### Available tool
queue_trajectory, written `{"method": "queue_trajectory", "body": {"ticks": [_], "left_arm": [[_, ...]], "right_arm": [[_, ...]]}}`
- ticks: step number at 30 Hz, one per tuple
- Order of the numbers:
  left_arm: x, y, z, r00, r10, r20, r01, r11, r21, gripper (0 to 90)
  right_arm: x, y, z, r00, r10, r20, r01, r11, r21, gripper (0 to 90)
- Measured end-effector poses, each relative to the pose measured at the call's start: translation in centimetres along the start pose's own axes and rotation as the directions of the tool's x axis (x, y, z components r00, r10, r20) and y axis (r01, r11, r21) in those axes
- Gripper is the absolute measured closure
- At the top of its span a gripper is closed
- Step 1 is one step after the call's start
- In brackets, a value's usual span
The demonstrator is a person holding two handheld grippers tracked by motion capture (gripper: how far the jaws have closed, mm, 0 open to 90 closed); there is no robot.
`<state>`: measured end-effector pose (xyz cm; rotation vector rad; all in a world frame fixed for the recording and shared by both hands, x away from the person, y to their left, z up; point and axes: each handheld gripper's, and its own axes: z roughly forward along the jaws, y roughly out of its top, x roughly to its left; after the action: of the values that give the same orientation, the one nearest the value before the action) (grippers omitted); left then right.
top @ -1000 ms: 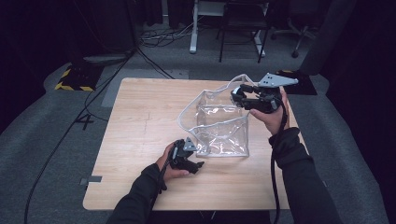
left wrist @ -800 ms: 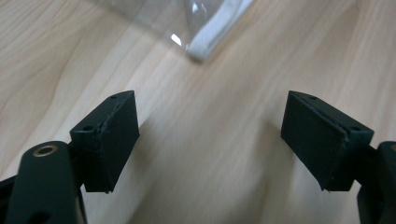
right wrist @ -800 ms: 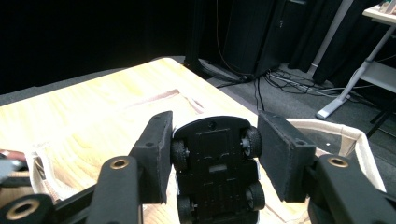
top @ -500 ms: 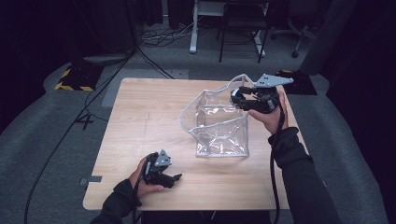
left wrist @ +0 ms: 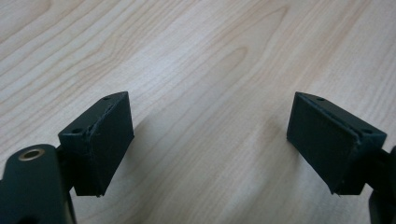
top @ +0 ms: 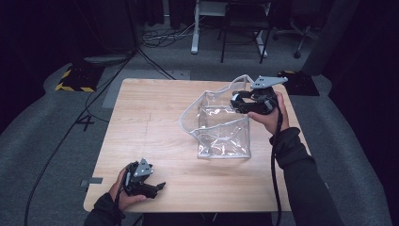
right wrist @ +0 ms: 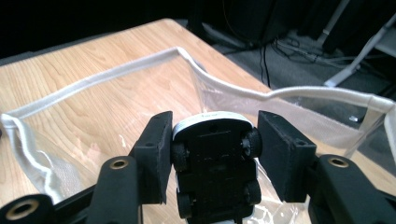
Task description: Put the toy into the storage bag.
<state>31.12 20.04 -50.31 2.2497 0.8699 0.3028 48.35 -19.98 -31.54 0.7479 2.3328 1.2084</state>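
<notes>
From the high view, my right gripper point(top: 237, 102) hovers over the open top of a clear plastic pouch with white edging point(top: 221, 134), which stands on the right half of the pale wooden table point(top: 150, 113). My left gripper point(top: 157, 187) now rests near the table's near left corner; a second ago it was beside the pouch's near left side, so it has drawn back along the near edge, well apart from the pouch. I judge that the left hand is done steadying the pouch and that dropping the car in falls to the right hand alone.

In the left gripper view, my jaws stand wide apart with nothing between them, just bare wood grain beneath.

In the right gripper view, my jaws are clenched on a small toy car with a black underside and white body point(right wrist: 215, 163), its wheels pressed against both pads. It hangs just above the pouch's white rim point(right wrist: 93, 79), not yet inside.
</notes>
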Motion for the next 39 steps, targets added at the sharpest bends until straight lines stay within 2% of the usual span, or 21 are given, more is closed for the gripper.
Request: {"method": "queue_trajectory", "body": {"ticks": [5,13,17,21,26,29,33,34,37,39], "left_arm": [[0.0,0.0,0.0,1.0,0.002,-0.005,-0.002,1.0,0.003,15.0],[0.0,0.0,0.0,0.9999,-0.004,-0.009,0.004,1.0,0.001,15.1],[0.0,0.0,0.0,0.9999,-0.004,-0.01,0.004,1.0,0.001,15.1],[0.0,0.0,0.0,0.9999,-0.005,-0.01,0.005,1.0,0.001,15.1],[0.1,0.0,0.0,0.9999,0.0,-0.011,0.0,1.0,0.005,15.1],[0.1,0.0,0.0,0.9999,0.0,-0.011,0.0,1.0,0.005,15.1],[0.0,0.0,0.0,0.9999,-0.005,-0.01,0.005,1.0,0.002,15.1],[0.0,0.0,0.0,0.9999,-0.005,-0.011,0.005,1.0,0.002,15.1],[0.0,0.0,0.0,0.9999,-0.005,-0.01,0.005,1.0,0.002,15.1],[0.0,0.0,0.0,0.9999,-0.005,-0.01,0.005,1.0,0.002,15.1]], "right_arm": [[-0.2,0.1,0.6,0.9996,0.013,-0.024,-0.012,0.9983,0.058,47.6],[-0.3,0.3,0.9,0.9995,0.006,-0.03,-0.001,0.987,0.161,47.6],[-0.8,0.7,0.7,0.9993,0.008,-0.037,-0.002,0.9887,0.15,47.5],[-1.1,1.4,0.7,0.9995,0.019,-0.024,-0.016,0.9892,0.146,47.5],[-1.7,2.1,1.2,0.9997,0.019,-0.017,-0.016,0.9889,0.148,47.6],[-2.0,2.2,1.8,0.9992,0.034,-0.022,-0.03,0.9879,0.152,47.5],[-2.4,2.0,2.7,0.9985,0.049,-0.024,-0.044,0.9833,0.177,47.5],[-2.5,1.9,3.0,0.9989,0.038,-0.028,-0.033,0.9838,0.176,47.5],[-2.5,1.8,3.3,0.9979,0.055,-0.034,-0.047,0.977,0.208,47.5],[-2.6,1.7,3.3,0.9983,0.051,-0.03,-0.043,0.9746,0.22,47.5]]}}
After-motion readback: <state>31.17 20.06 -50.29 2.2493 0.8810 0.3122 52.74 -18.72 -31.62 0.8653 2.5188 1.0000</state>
